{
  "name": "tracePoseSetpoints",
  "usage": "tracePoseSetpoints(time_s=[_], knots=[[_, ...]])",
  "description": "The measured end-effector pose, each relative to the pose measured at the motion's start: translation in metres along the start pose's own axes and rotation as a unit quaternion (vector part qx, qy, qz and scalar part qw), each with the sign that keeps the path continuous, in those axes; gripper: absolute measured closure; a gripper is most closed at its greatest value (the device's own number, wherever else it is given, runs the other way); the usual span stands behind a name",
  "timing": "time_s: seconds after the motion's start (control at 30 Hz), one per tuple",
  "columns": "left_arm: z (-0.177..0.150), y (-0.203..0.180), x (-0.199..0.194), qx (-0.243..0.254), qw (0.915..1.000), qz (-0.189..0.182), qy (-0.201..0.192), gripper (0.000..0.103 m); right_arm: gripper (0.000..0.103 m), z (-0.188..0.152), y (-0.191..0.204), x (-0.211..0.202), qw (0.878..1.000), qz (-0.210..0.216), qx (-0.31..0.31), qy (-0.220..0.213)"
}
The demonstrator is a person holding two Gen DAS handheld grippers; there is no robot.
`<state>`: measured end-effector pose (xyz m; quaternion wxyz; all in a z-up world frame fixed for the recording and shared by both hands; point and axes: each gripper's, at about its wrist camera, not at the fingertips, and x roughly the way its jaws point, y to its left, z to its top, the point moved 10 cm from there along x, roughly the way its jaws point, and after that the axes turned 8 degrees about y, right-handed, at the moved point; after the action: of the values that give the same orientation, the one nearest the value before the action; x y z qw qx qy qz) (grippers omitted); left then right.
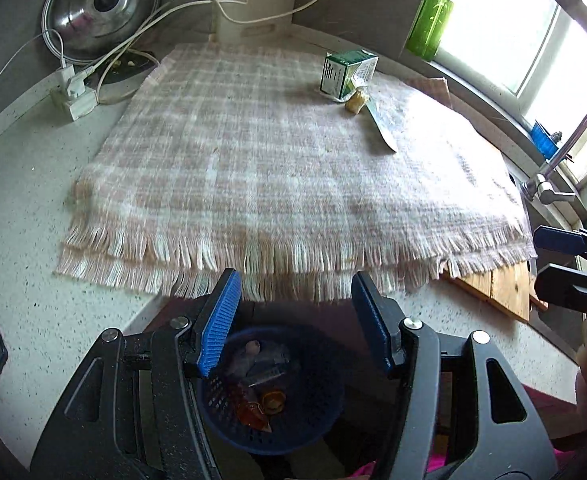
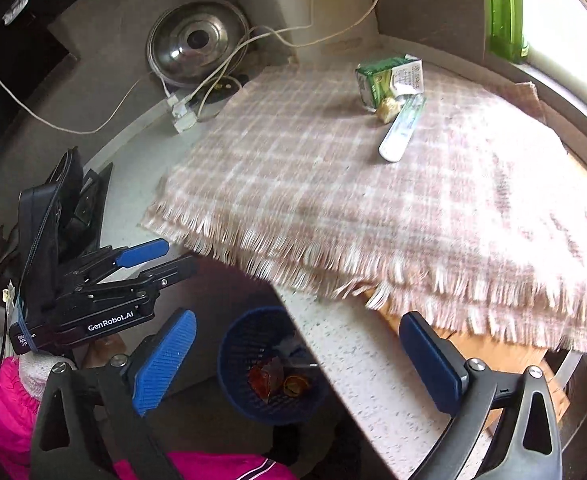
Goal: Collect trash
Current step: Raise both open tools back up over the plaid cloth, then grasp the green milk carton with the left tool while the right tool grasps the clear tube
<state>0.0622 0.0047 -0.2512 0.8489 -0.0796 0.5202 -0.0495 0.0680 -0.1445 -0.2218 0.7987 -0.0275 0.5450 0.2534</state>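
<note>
Both grippers, left and right, open, empty. Bin lower centre; carton upper right on cloth.

Cloth: spread on the surface, its fringe at the near edge.
Carton: on the cloth's far right part.
Crumpled scrap: just before the carton, touching it.
Flat wrapper: on the cloth, running nearward from the scrap.
Basket: below the surface's near edge, holding scraps.
Pot lid: leaning at the far left wall.
Power strip: on the surface, left of the cloth.
Bottle: on the sill, far right.
Wooden board: under the cloth's near right corner.
</note>
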Motion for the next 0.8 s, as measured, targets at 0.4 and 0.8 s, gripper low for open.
tracePoseSetpoints(time_s=[0.4,0.8], knots=[[0.094,-0.033,0.017,0.002,0.9994,-0.020,-0.028,0.043,0.005,0.087,-0.093,-0.017,0.996,0.017,0.072,-0.045],[0.183,-0.053,0.045,0.019,0.9986,-0.034,-0.036,0.037,0.027,0.148,-0.147,0.029,0.985,0.100,0.141,-0.008]])
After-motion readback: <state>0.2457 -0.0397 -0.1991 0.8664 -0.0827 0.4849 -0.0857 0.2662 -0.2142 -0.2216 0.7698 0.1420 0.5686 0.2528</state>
